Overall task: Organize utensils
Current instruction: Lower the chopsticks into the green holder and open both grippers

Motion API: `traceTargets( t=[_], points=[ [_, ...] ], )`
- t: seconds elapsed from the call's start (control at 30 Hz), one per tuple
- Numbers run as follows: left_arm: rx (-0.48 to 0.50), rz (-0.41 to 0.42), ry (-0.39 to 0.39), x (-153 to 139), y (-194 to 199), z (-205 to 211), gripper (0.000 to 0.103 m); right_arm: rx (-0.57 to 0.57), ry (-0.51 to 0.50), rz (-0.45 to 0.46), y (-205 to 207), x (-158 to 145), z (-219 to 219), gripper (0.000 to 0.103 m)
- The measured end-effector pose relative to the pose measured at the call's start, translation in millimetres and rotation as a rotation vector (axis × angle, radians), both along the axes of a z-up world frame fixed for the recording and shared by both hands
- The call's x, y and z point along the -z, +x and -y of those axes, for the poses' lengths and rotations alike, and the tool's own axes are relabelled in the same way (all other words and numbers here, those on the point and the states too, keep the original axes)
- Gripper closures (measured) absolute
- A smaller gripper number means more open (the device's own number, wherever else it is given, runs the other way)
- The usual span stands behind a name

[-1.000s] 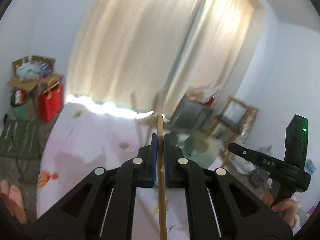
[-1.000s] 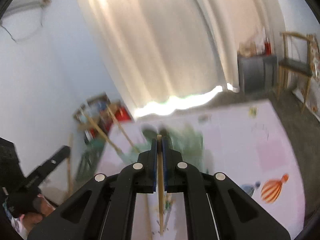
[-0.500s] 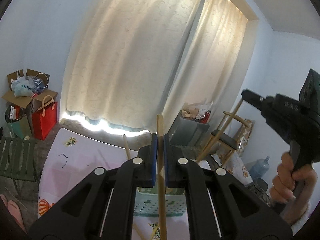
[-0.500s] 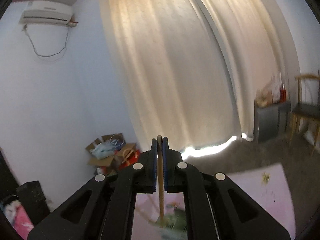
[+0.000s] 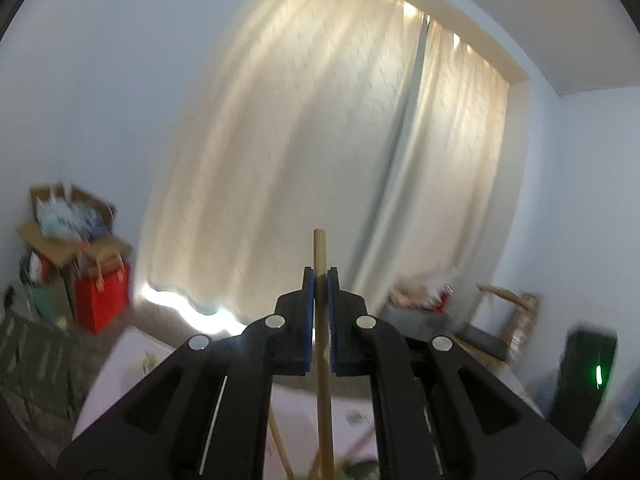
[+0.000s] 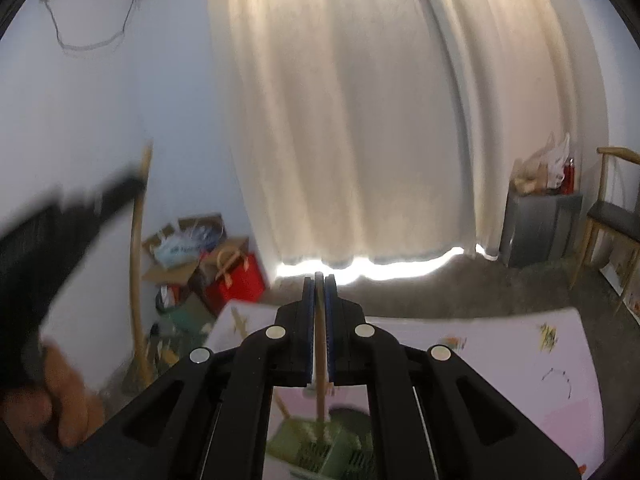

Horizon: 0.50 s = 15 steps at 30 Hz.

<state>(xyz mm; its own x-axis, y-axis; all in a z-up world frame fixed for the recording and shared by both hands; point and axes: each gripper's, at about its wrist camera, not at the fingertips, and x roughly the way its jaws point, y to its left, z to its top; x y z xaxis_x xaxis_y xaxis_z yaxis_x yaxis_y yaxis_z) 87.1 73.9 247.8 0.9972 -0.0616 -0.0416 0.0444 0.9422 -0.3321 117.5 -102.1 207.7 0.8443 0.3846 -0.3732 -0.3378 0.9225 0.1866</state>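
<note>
Wooden round chopstick [image 5: 320, 280] pinched upright in left claw [image 5: 320, 300]; right claw [image 6: 319, 312] pinches second wooden stick [image 6: 319, 360]; green slotted plastic basket [image 6: 320, 448] lies near, below right claw, on pink tabletop [image 6: 500, 360].

Black claw [image 5: 320, 280] arms, blue pads [image 5: 307, 312], silver screws [image 5: 277, 321].
</note>
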Motion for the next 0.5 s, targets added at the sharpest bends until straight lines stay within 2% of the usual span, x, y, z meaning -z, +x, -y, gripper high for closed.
traceTargets(
  t=[0.13, 0.27, 0.37, 0.5],
  points=[
    [-0.041, 0.082, 0.044, 4, 13, 28, 0.099, -0.018, 0.003, -0.028, -4, 14, 3, 0.098],
    [-0.058, 0.115, 0.122, 19, 22, 53, 0.099, -0.028, 0.052, -0.047, -10, 18, 13, 0.098],
    [-0.088, 0.144, 0.183, 34, 23, 68, 0.099, -0.018, 0.046, -0.05, -12, 21, 16, 0.097],
    [-0.134, 0.193, 0.238, 32, 25, 80, 0.099, -0.022, 0.067, -0.065, -14, 22, 19, 0.097]
  ],
)
